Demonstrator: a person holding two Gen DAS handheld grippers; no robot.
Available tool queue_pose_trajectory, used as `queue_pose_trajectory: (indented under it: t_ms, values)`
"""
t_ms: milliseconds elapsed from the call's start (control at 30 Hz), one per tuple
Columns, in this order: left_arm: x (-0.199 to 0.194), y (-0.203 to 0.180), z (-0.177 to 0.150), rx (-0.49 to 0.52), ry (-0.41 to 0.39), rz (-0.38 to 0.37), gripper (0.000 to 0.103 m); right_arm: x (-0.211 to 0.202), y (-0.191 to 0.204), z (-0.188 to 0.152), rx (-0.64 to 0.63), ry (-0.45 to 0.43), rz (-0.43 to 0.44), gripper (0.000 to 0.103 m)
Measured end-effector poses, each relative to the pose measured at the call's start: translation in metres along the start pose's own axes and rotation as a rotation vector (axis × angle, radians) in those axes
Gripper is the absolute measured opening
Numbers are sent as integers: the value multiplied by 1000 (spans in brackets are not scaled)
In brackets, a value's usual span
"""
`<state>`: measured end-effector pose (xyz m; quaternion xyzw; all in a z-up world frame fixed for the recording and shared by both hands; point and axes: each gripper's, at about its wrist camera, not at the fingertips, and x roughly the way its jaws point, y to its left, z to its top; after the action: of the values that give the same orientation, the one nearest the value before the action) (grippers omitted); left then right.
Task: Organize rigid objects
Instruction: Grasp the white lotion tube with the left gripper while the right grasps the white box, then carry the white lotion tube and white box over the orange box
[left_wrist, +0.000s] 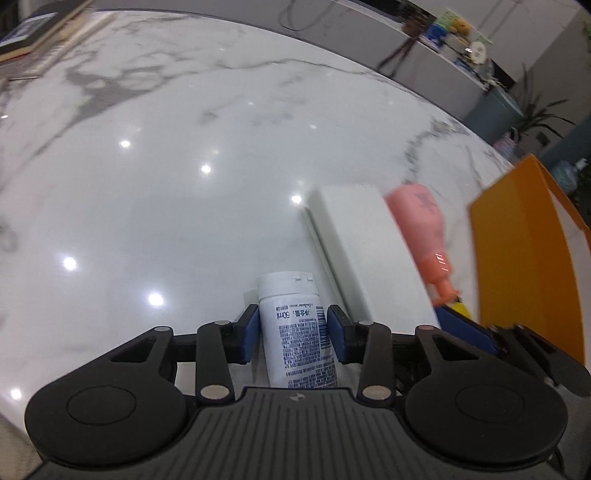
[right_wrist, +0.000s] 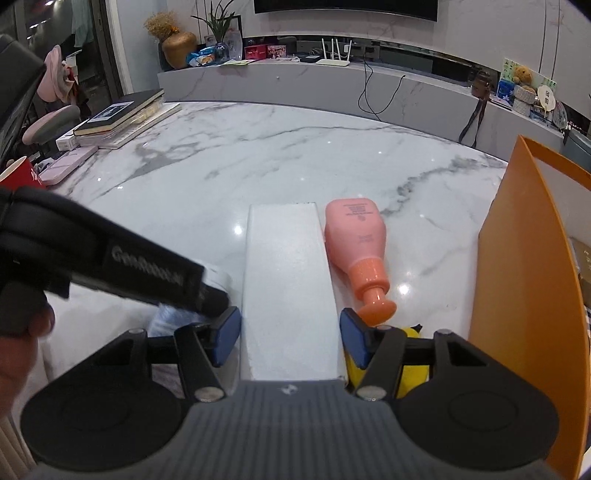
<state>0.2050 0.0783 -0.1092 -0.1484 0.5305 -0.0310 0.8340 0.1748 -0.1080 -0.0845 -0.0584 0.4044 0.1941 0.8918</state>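
Note:
A white bottle (left_wrist: 290, 332) with blue print lies on the marble table (left_wrist: 166, 166). My left gripper (left_wrist: 291, 325) is shut on it, a blue pad pressed to each side. Right of it lies a long white box (left_wrist: 365, 251). In the right wrist view my right gripper (right_wrist: 290, 332) straddles this white box (right_wrist: 288, 280). Its jaws are open, and its pads stand just off the box's sides. A pink bottle (right_wrist: 354, 236) with an orange cap lies on its side just right of the box. The left gripper's black body (right_wrist: 147, 266) crosses in from the left.
An orange paper bag (right_wrist: 517, 295) stands upright at the right, close to my right gripper. A yellow object (right_wrist: 410, 365) lies under the right finger. Books (right_wrist: 122, 110), a pink case (right_wrist: 66, 164) and a red cup (right_wrist: 18, 173) sit at the table's far left.

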Motion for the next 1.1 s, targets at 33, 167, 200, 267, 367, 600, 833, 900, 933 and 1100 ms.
queue_pose_trajectory:
  t_ms: [33, 167, 200, 267, 367, 600, 833, 900, 933, 1100]
  values:
    - [-2, 2, -1, 11, -7, 24, 44, -1, 3, -1, -9, 4, 4, 59]
    - [-8, -1, -5, 97, -31, 122, 46, -11, 17, -9, -54, 29, 3, 59]
    - [-6, -3, -7, 112, -22, 142, 49, -13, 19, -11, -56, 36, 0, 59]
    - [-2, -6, -11, 139, -7, 184, 53, -16, 20, -14, -57, 41, 8, 60]
    - [1, -11, -13, 186, -14, 223, 54, -13, 14, -11, -22, 42, 27, 61]
    - [-3, -9, -13, 175, -14, 237, 50, 2, 19, 0, -12, -25, 35, 63]
    - [-14, -5, -10, 135, -63, 250, 50, 17, 22, 7, -41, -39, 21, 65]
    - [-13, -6, -10, 133, -58, 246, 50, 22, 20, 8, -30, -20, 24, 64]
    - [-13, -5, -10, 129, -56, 244, 50, 23, 20, 8, -26, -16, 28, 62]
    - [-15, -5, -10, 120, -68, 215, 50, 23, 22, 7, -36, -12, 20, 60]
